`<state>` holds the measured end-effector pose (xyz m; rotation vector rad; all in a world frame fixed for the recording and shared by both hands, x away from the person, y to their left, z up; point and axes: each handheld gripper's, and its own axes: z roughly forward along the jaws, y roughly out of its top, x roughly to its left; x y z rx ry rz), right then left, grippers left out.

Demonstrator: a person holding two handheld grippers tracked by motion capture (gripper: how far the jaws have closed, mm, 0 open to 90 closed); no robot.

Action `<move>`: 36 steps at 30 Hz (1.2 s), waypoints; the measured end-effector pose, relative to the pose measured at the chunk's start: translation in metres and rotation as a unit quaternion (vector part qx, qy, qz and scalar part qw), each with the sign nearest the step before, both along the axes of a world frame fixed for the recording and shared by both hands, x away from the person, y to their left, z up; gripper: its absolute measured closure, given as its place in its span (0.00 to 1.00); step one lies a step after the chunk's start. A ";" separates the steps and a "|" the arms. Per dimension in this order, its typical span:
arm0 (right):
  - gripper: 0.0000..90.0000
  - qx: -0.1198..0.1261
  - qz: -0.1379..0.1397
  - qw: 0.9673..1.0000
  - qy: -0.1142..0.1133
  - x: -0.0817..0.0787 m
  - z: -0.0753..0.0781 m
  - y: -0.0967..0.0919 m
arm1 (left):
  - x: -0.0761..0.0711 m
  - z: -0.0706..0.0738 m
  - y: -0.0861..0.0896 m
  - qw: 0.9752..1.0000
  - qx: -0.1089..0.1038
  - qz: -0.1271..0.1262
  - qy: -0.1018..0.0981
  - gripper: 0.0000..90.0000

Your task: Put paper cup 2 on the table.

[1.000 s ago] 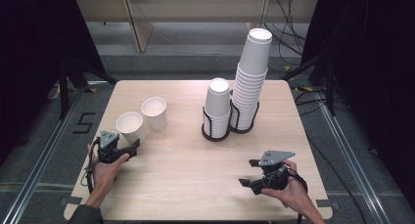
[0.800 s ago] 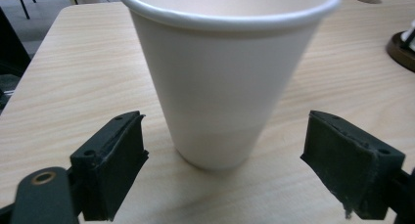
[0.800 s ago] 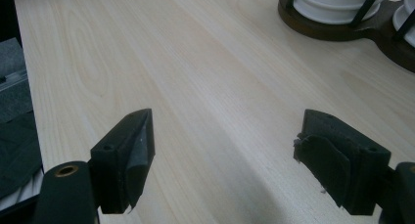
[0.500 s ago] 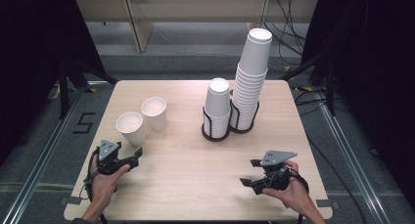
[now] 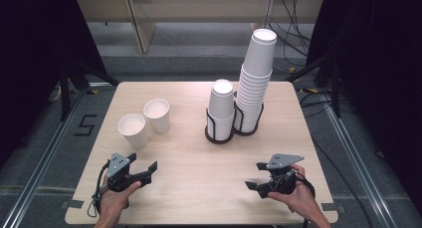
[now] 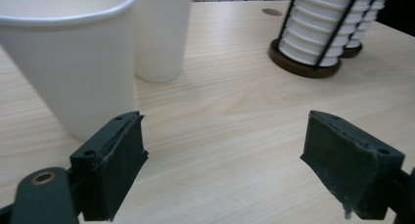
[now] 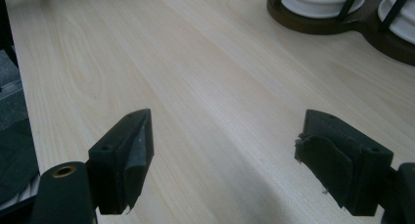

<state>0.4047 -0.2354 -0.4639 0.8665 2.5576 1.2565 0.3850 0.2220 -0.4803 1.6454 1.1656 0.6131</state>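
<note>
Jaws on my left gripper (image 5: 144, 169) and right gripper (image 5: 256, 177) stand wide apart, holding nothing. Nearest cup (image 5: 132, 131), left of centre in the high view, sits just beside its twin (image 5: 157, 115). Paper, I'd judge: light, easily crushed; pinch the wall gently near the rim. Table (image 5: 199, 163) is open in between; front edge close.
</note>
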 end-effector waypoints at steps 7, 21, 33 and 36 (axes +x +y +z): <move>0.23 -0.001 0.001 1.000 0.002 -0.002 -0.001 0.000 | -0.017 -0.007 -0.022 0.999 0.011 -0.042 0.004 0.16; 0.22 0.002 0.008 1.000 0.009 -0.012 -0.007 -0.002 | -0.039 -0.008 -0.038 0.997 0.014 -0.078 -0.001 0.16; 0.21 -0.008 0.023 1.000 0.017 -0.022 -0.015 -0.002 | -0.048 -0.011 -0.048 0.992 0.023 -0.123 0.003 0.16; 0.20 -0.011 0.027 0.999 0.026 -0.026 -0.017 -0.002 | -0.048 -0.011 -0.050 0.991 0.028 -0.132 0.005 0.16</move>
